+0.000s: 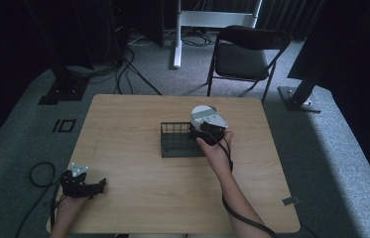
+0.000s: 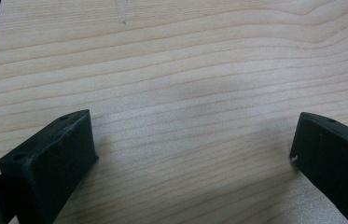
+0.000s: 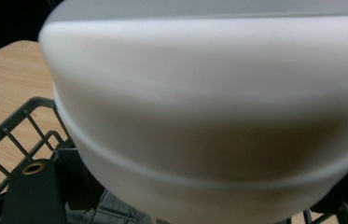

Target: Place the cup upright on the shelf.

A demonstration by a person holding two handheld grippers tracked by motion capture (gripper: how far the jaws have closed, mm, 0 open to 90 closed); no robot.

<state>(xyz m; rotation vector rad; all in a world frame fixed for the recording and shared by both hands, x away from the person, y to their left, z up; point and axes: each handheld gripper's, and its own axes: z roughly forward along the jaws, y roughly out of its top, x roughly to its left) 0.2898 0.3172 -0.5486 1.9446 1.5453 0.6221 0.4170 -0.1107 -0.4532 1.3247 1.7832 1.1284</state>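
A: Start at the fingers. What is the right gripper (image 1: 203, 130) doing?

B: It holds a white bowl (image 3: 209, 116) up close. In the right gripper view the bowl's side looms just ahead of the jaws, which sit low at either side of it. I think they are clamped on its rim, but the contact itself is hidden, so I cannot tell for sure.

A: And where is the bowl on the table (image 1: 138, 193)?

B: Near the middle, a little toward the right edge. In the high view the bowl (image 1: 201, 111) sits past the hand, tipped, at the right end of the rack (image 1: 177, 140), which seems to lie partly under it. In the right gripper view the rack's wires (image 3: 17, 140) run below and to the left of the bowl.

A: So which way does the move go?

B: Judging by that, down and to the person's left, into the rack. The rack's long side runs along the table's near edge, so the bowl would likely stand on edge across it.

A: How does the bowl look?

B: Plain, smooth, matt white, round-sided with a faint ridge low on the wall. It is blurred there.

A: The left gripper (image 1: 84, 185)?

B: Well apart from all that, at the near left corner. Its jaws stand wide over bare wood, holding nothing. The right hand is plainly the nearer.
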